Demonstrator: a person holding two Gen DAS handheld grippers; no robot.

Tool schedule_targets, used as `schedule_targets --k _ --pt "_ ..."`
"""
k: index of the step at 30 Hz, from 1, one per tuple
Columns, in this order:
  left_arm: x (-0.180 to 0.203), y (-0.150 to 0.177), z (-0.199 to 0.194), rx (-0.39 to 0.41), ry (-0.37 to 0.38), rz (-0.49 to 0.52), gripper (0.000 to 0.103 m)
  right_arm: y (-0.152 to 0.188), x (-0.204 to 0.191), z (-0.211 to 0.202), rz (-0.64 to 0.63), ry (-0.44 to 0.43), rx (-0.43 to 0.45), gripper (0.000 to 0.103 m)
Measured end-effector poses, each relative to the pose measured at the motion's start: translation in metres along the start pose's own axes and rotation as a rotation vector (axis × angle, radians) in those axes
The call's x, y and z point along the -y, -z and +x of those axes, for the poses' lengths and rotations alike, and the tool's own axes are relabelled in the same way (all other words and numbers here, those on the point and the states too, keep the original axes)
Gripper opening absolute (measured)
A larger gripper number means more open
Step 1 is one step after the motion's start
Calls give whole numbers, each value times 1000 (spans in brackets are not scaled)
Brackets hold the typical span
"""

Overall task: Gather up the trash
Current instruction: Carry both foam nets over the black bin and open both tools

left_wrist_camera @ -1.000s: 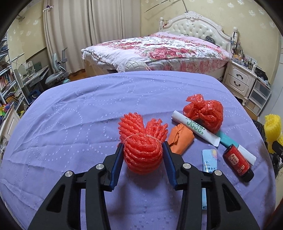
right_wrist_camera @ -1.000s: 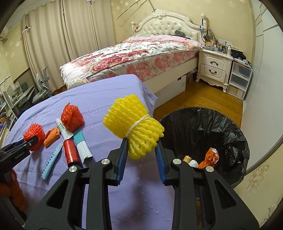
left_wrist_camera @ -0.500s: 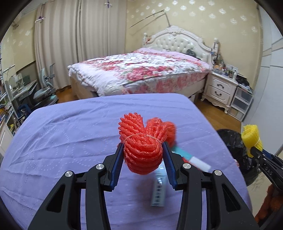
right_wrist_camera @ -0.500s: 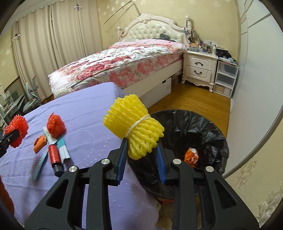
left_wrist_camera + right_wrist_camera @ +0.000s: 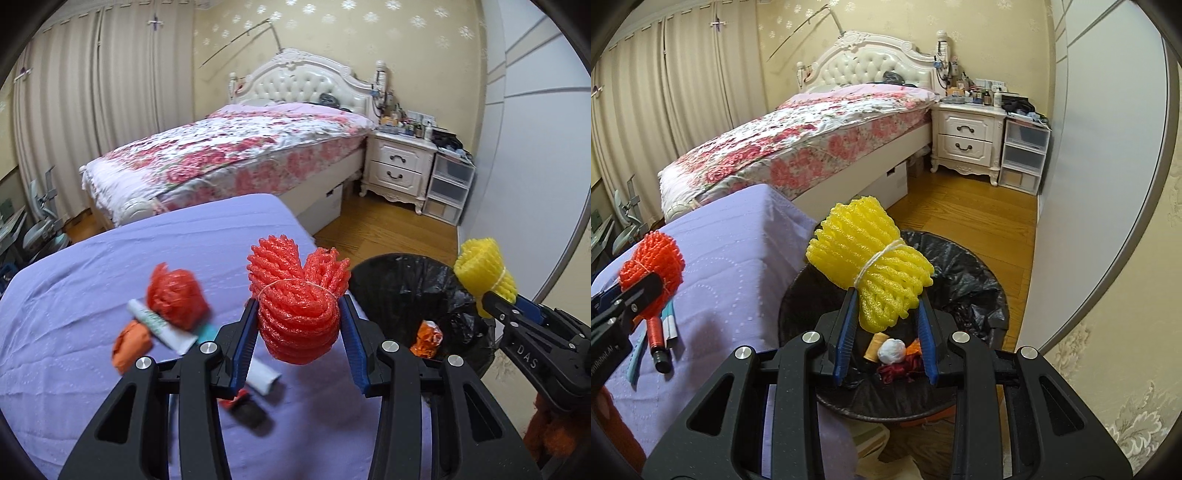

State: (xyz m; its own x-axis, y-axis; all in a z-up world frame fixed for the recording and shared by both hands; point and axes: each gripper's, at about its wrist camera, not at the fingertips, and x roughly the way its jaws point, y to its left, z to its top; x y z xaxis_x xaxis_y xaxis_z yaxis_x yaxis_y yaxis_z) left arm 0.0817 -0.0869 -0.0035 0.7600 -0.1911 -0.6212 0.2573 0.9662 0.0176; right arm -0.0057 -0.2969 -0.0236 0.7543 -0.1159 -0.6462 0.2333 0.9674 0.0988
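Left gripper [image 5: 298, 332] clamped on red foam net bundle [image 5: 297, 306], blue-lined jaws parted only by the bundle's width, pads pressed into both flanks; bundle of ribbed, springy foam mesh, rolled into a fat knob and cinched near the top by thin pale string, 2 frilled lobes flaring above the tie; held in the air above the lilac quilted bedspread [image 5: 92, 280], near its edge facing the bin. Right gripper [image 5: 886, 314] likewise clenched on yellow foam net bundle [image 5: 871, 266], jaws narrowly apart and biting its lower half; same ribbed foam mesh, tied across the middle with white string, tilted to the upper left; held over the round trash bin [image 5: 979, 291], lined with crinkled glossy black plastic. Inside the bin, a white crumpled ball [image 5: 892, 350], a small tan cylinder [image 5: 873, 345] and dark red stringy scraps [image 5: 897, 369]. On the bedspread, just left of the left gripper, a crumpled red plastic bag [image 5: 173, 295] touching a white tube [image 5: 160, 326], an orange wad [image 5: 131, 345] beside them, blurred; a red-labelled bottle with black cap [image 5: 657, 338] lying flat near the bedspread's edge.
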Motion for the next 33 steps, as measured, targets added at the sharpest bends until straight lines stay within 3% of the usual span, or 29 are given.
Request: schedule_targets --k 7,19,20,24,33 --pt "37 -7 25 -7 6 62 44 -3 14 12 32 10 -9 30" --pt "65 -7 61 -53 -3 127 44 -6 29 33 69 31 -30 31" --pt "65 -7 62 -55 -7 129 46 -6 29 35 66 32 -33 33" --pt "62 -7 65 -55 -23 116 71 -5 29 38 73 52 -27 42" --pt "54 -9 58 -53 -29 91 76 -2 31 37 76 65 -29 47"
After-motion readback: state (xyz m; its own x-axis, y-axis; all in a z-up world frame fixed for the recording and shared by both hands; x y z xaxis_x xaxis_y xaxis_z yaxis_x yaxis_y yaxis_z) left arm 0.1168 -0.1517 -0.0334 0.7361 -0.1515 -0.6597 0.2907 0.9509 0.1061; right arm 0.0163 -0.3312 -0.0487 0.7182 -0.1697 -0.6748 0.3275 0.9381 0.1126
